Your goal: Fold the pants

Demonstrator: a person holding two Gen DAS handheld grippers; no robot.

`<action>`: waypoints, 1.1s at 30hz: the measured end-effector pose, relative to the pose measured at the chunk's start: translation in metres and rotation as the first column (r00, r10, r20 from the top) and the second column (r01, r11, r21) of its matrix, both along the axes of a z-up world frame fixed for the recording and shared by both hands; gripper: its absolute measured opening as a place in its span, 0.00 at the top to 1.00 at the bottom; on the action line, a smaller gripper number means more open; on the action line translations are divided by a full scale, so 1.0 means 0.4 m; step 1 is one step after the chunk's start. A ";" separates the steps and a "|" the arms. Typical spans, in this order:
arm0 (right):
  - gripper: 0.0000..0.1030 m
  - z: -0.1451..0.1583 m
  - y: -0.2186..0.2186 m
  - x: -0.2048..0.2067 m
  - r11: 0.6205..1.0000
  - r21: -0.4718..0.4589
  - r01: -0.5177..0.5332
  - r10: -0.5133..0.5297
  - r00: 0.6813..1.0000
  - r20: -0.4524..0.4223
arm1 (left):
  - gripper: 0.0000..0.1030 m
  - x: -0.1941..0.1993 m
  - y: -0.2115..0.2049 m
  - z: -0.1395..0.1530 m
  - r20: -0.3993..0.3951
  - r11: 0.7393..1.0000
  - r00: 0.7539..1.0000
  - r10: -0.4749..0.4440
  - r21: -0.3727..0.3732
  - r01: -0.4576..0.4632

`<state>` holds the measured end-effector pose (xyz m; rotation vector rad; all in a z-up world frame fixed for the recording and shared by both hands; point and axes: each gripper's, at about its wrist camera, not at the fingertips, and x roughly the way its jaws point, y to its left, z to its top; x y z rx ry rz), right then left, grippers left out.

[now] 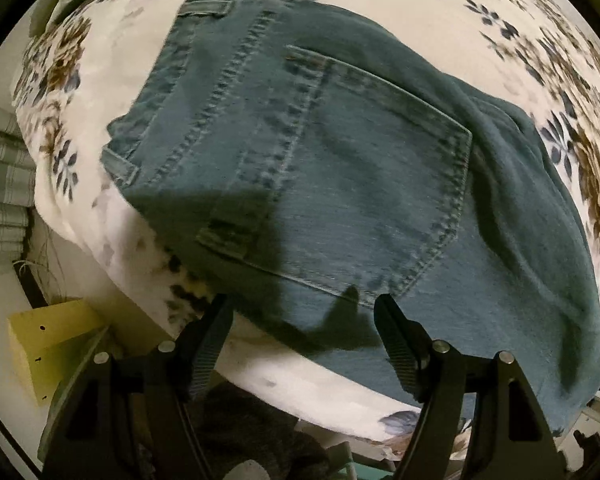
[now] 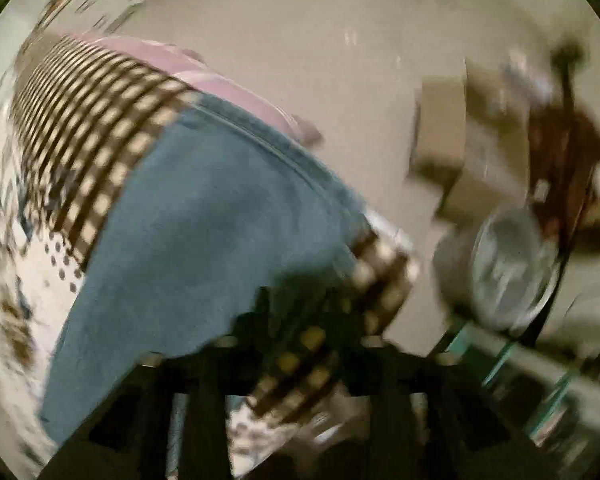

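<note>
Two black grippers pointed down over a bed. The left gripper [image 1: 304, 312] had its fingers [image 1: 396, 340] spread apart with nothing between them, hovering just above the lower edge of the folded blue denim pants [image 1: 320, 152]. Those pants lay back pocket up on a white blanket printed with brown and navy flowers [image 1: 420, 4], near the edge of the bed. A pale yellow wooden block [image 1: 48, 340] stood lower down beside the bed, at the left of that view.

The right wrist view was badly smeared by motion. The right gripper [image 2: 300, 344] showed only as dark shapes at the bottom, so I could not tell how its fingers stood. Blue denim filled the middle of that view, bordered by a brown and cream checked cloth [image 2: 88, 120] and a pink cloth [image 2: 228, 84] beyond it.
</note>
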<state>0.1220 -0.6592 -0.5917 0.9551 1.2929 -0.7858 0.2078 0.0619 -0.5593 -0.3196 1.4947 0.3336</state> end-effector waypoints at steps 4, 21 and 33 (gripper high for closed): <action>0.44 0.020 0.041 -0.053 0.997 0.070 0.031 -0.041 0.989 0.142 | 0.31 -0.025 0.080 0.027 0.015 0.999 0.999 0.030 -0.014 -0.030; 0.44 -0.185 0.810 0.085 0.892 0.397 -0.214 0.156 0.972 0.173 | 0.69 -0.033 0.513 -0.077 0.051 0.963 0.966 0.252 -0.107 -0.246; 0.98 -0.102 0.986 0.079 0.958 0.133 -0.256 0.251 0.967 0.052 | 0.90 -0.075 0.627 0.024 0.131 0.982 0.981 0.143 -0.143 -0.124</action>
